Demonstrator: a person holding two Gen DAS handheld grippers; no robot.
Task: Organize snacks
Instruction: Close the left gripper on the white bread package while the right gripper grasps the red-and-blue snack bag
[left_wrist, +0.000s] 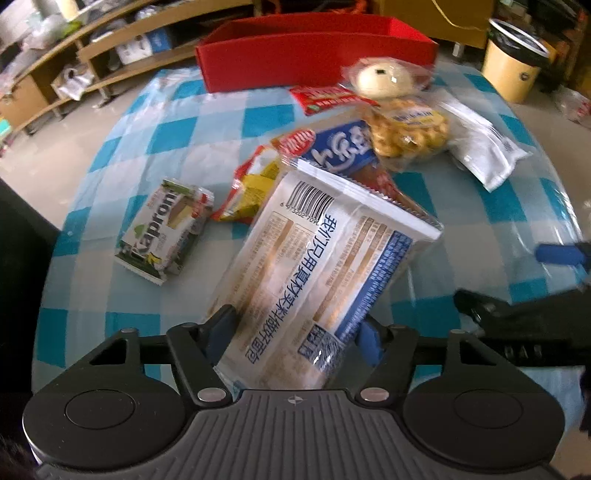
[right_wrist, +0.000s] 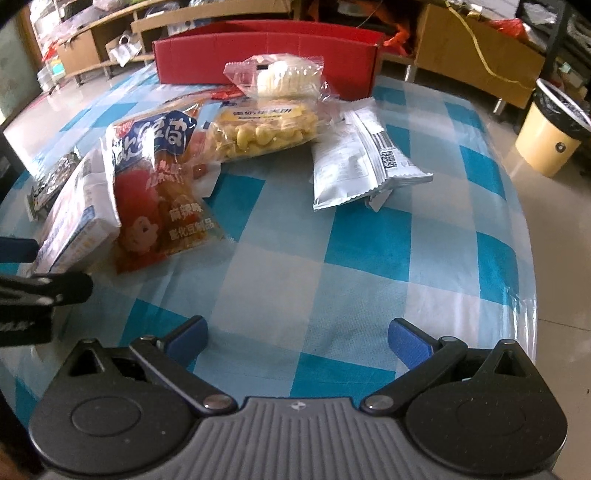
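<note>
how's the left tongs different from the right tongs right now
The left tongs are closed on the white bread packet, whose far end tilts up over the other snacks; the right tongs are spread wide and hold nothing. The left tongs sit by the snack pile, the right tongs over bare checkered tablecloth. Both have blue pads and point toward the red box.
</note>
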